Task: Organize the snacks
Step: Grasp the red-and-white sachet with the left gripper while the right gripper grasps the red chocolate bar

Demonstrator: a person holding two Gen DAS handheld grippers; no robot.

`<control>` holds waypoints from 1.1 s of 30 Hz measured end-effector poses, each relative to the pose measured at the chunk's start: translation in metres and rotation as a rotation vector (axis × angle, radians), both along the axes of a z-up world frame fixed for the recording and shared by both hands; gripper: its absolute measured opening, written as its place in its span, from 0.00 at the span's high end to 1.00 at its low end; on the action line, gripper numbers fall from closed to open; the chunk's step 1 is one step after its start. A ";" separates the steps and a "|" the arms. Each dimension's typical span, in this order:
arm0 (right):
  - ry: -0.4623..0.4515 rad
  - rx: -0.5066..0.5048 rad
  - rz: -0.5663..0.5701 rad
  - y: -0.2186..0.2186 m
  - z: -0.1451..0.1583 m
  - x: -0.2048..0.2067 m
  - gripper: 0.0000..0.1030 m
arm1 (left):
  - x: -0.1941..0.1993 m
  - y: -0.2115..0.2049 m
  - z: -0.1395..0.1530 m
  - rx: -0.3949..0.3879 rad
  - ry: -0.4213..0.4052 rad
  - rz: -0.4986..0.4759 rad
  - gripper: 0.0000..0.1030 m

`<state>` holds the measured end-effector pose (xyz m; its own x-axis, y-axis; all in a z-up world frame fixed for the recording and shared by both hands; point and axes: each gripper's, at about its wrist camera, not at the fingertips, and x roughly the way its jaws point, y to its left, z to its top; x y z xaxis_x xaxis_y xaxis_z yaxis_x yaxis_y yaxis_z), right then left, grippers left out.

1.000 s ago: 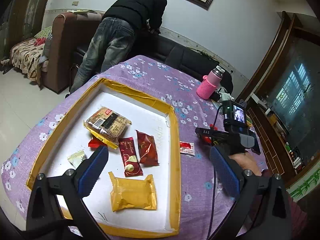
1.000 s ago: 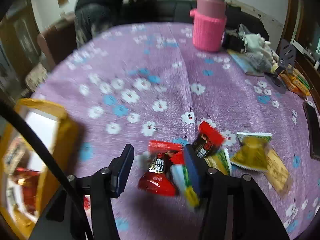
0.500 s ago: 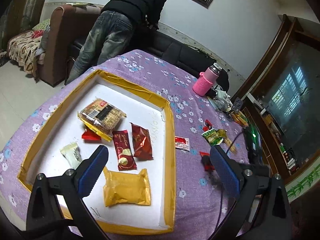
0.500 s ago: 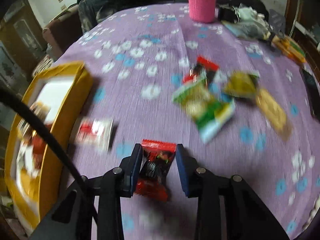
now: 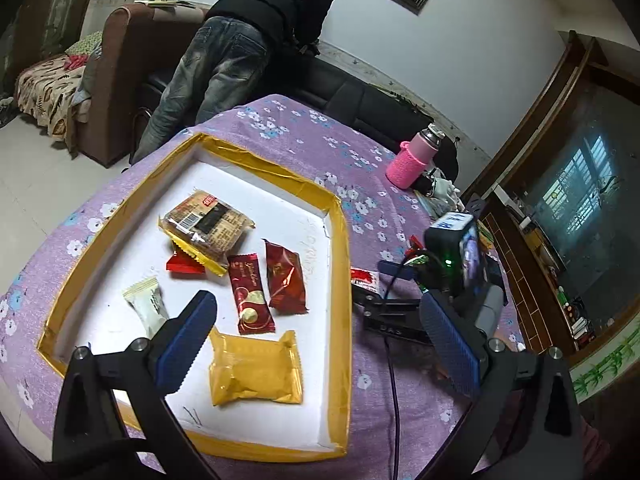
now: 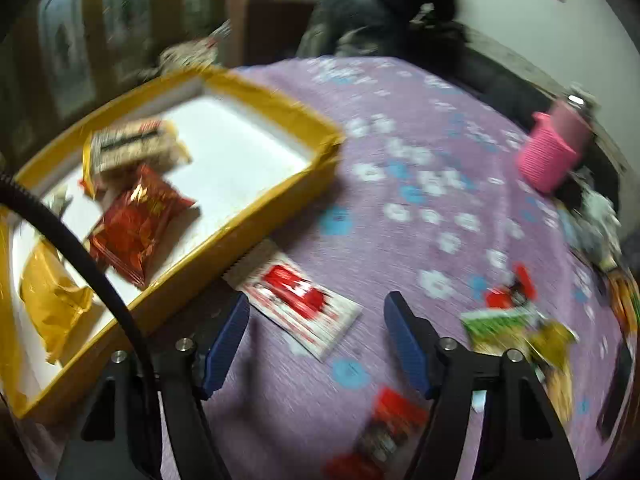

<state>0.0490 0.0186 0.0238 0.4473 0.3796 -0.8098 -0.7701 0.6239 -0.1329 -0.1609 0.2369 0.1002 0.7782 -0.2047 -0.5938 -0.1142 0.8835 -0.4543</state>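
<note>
Left gripper (image 5: 320, 344) hangs over the near part of the tray (image 5: 340, 236) with its jaws spread wide and nothing between them. On the tray's white floor, from left to right, lie a pale sachet (image 5: 146, 306), a small red pack (image 5: 182, 266) half under a brown biscuit pack (image 5: 206, 230), a dark red bar (image 5: 250, 294), a red pouch (image 5: 286, 276), and toward the near edge a yellow pack (image 5: 256, 368).

Just beside the tray's right rim, on the purple flowered cloth (image 5: 304, 140), rests a red-and-white sachet (image 6: 300, 300). Right gripper (image 6: 316, 340) hovers above the cloth there; its jaws have just been opening and now stand apart, with nothing pinched. The sachet lies just ahead of the fingertips, not touched. A red-and-black pack (image 6: 384, 428) lies loose on the cloth below the jaws. Further right, a heap of red, green and yellow snacks (image 6: 516, 320) sits near the cloth's right edge. A pink bottle (image 6: 554, 148) stands toward the far right.
</note>
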 end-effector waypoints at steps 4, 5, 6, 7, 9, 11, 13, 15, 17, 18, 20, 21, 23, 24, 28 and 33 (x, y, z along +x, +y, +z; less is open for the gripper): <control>0.116 0.065 -0.019 0.002 -0.002 0.017 0.70 | 0.006 0.000 -0.005 -0.009 0.011 -0.008 0.02; 0.146 0.083 -0.056 -0.001 -0.001 0.023 0.70 | 0.008 0.000 -0.007 -0.010 0.015 -0.011 0.02; 0.147 0.082 -0.073 -0.002 0.001 0.024 0.71 | 0.009 -0.001 -0.008 -0.011 0.019 -0.013 0.02; 0.143 0.080 -0.085 -0.004 0.001 0.024 0.72 | 0.010 -0.001 -0.009 -0.012 0.023 -0.016 0.02; 0.149 0.080 -0.114 -0.011 0.001 0.022 0.73 | 0.010 -0.001 -0.010 -0.014 0.025 -0.014 0.02; 0.164 0.085 -0.137 -0.017 0.001 0.016 0.73 | 0.010 -0.001 -0.011 -0.019 0.027 -0.014 0.02; 0.194 0.094 -0.159 -0.027 0.002 0.005 0.73 | 0.009 -0.003 -0.010 -0.020 0.029 -0.017 0.02; 0.221 0.099 -0.170 -0.034 0.004 -0.007 0.73 | 0.009 -0.007 -0.009 -0.016 0.029 -0.024 0.02; 0.232 0.091 -0.180 -0.044 0.004 -0.026 0.73 | 0.007 -0.012 -0.007 -0.010 0.025 -0.036 0.02; 0.234 0.089 -0.184 -0.050 0.004 -0.035 0.73 | 0.006 -0.016 -0.006 -0.004 0.024 -0.045 0.02; 0.247 0.084 -0.203 -0.064 0.003 -0.049 0.69 | 0.005 -0.022 -0.005 0.003 0.023 -0.058 0.02; 0.251 0.085 -0.218 -0.071 0.003 -0.054 0.68 | 0.005 -0.026 -0.005 0.005 0.024 -0.066 0.02; 0.285 0.153 -0.237 -0.092 0.010 -0.060 0.64 | 0.005 -0.035 -0.006 0.011 0.026 -0.090 0.02; 0.285 0.198 -0.251 -0.102 0.015 -0.059 0.62 | 0.005 -0.039 -0.006 0.015 0.027 -0.100 0.02; 0.175 0.274 -0.394 -0.134 0.029 -0.049 0.54 | 0.004 -0.065 -0.007 0.080 0.034 -0.157 0.06; 0.160 0.243 -0.445 -0.120 0.011 -0.022 0.54 | 0.006 -0.089 -0.012 0.129 0.075 -0.212 0.21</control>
<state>0.0267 -0.1010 0.0346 0.4855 0.3665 -0.7937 -0.4229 0.8930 0.1537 -0.1553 0.1482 0.0878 0.6785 -0.2772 -0.6803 0.0506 0.9415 -0.3332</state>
